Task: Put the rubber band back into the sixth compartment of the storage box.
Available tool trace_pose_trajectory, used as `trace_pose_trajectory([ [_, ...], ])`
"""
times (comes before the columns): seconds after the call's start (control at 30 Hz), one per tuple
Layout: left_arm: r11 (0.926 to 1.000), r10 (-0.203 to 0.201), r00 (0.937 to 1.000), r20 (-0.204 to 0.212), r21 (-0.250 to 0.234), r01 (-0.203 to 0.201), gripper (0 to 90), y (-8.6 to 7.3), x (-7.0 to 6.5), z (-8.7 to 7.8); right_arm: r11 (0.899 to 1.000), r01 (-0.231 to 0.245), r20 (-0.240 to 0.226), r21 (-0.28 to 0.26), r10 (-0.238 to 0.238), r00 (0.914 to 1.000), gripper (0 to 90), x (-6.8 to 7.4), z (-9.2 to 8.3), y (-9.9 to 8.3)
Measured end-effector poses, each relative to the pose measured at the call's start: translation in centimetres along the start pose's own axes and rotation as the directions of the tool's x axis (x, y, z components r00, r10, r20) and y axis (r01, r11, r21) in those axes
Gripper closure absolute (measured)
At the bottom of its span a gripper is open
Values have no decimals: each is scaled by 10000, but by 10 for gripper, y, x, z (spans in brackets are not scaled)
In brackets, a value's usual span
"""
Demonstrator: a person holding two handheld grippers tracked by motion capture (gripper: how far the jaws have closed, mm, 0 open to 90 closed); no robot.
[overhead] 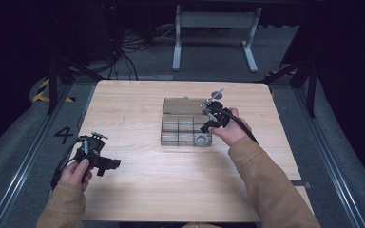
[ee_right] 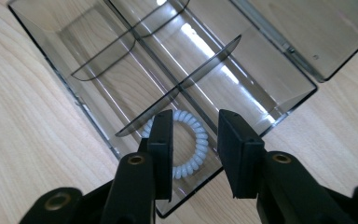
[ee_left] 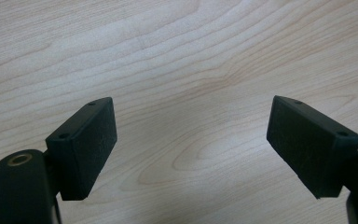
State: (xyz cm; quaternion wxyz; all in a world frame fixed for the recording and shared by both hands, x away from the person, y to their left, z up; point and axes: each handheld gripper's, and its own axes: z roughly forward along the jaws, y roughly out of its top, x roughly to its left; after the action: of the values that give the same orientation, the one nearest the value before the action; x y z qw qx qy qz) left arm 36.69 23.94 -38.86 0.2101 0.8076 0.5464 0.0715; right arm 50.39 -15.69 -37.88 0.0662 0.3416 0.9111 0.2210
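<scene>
The right gripper points down over the near right compartment of the clear box, jaws partly open above the white spiral hair tie without gripping it, while the left gripper, wide open and empty, rests low over the bare table.
</scene>
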Motion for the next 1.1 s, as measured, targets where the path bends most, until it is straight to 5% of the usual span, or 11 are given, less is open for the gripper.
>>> trace_pose_trajectory([
  [0.2,10000,-35,10000,-7,1,35,166,0,0,-1,9982,-71,-113,-594,65,9999,632,-2,-20,-9],
  [1.1,10000,-60,10000,-29,-34,59,166,1,-1,0,9900,-471,-335,-1327,430,9985,531,-5,-77,-69],
])
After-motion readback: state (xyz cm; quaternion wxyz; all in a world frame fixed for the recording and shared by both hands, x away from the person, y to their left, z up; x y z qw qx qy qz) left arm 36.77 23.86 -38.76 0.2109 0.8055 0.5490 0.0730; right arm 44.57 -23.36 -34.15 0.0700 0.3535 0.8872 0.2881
